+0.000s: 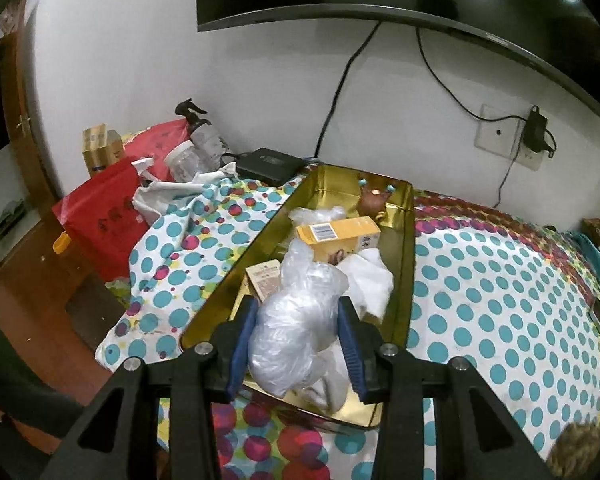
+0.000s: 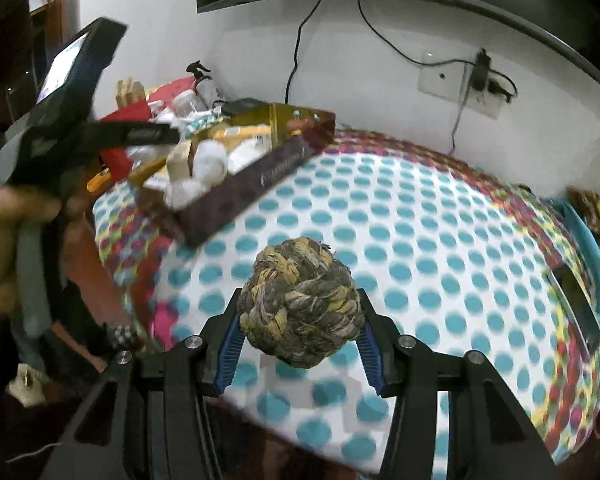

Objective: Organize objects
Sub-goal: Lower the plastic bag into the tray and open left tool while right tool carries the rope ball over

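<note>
The left claw (image 1: 296, 344) is clenched on a crumpled plastic bag (image 1: 296, 320) over the near end of the gold tin (image 1: 404, 280) on the dotted surface (image 1: 500, 300). The right claw (image 2: 300, 344) grasps a woven rope ball (image 2: 300, 304) above that cloth, right of the tin.

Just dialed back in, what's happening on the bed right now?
A person is tidying loose items into a long gold tin that sits on the polka-dot bedspread. The left gripper is clamped on a crumpled clear plastic bag and holds it over the near end of the tin, which already contains a yellow box, a small tan box and some white wrapping. The right gripper is shut on a woven rope ball, held above the bedspread to the right of the tin.
</note>
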A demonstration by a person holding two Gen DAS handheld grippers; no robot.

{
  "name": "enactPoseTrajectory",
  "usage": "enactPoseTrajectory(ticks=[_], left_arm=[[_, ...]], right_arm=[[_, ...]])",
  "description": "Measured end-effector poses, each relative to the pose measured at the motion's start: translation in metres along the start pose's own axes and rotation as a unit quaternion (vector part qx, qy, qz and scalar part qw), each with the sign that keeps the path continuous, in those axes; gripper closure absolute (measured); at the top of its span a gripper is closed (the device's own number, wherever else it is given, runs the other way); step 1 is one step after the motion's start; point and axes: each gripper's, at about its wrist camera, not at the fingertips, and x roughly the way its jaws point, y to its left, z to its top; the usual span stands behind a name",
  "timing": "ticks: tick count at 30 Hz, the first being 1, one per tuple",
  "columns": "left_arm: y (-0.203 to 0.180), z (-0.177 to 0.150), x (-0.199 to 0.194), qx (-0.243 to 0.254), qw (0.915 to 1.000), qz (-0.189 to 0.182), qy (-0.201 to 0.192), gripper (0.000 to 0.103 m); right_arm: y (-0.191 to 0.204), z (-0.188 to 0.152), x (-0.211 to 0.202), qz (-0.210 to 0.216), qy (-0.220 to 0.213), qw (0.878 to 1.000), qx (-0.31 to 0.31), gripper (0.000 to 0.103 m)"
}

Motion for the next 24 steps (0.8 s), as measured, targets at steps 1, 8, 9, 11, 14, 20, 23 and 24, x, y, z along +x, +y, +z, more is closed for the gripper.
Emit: enactPoseTrajectory(ticks=[1, 8, 9, 11, 14, 20, 23, 24], left_arm=[[-0.001, -0.001, -0.001, 0.002, 1.0000, -0.001, 0.000, 0.062], [-0.001, -0.006, -0.006, 0.005, 0.9999, -0.007, -0.013, 0.062], [-0.001, -0.005, -0.005, 0.005, 0.9998, -0.009, -0.016, 0.062], [0.001, -0.002, -0.003, 0.001, 0.9995, -0.018, -0.024, 0.062], [0.001, 0.007, 0.002, -0.005, 0.9989, -0.035, -0.030, 0.063], [0.005, 0.017, 0.022, -0.013, 0.9985, -0.050, -0.019, 0.062], [0.008, 0.018, 0.032, -0.016, 0.9985, -0.049, -0.015, 0.062], [0.009, 0.018, 0.036, -0.017, 0.9987, -0.048, -0.008, 0.062]], right_arm=[[-0.002, -0.006, -0.005, -0.001, -0.001, 1.000, 0.001, 0.055], [-0.029, -0.041, -0.051, -0.023, -0.011, 0.999, 0.029, 0.055], [-0.033, -0.044, -0.055, -0.025, -0.010, 0.999, 0.038, 0.055], [-0.036, -0.044, -0.060, -0.029, -0.009, 0.999, 0.045, 0.055], [-0.034, -0.041, -0.066, -0.044, -0.012, 0.998, 0.037, 0.055], [-0.016, -0.026, -0.065, -0.050, -0.016, 0.998, 0.017, 0.055], [-0.006, -0.020, -0.059, -0.045, -0.015, 0.999, 0.007, 0.055], [-0.003, -0.017, -0.057, -0.045, -0.014, 0.999, 0.001, 0.055]])
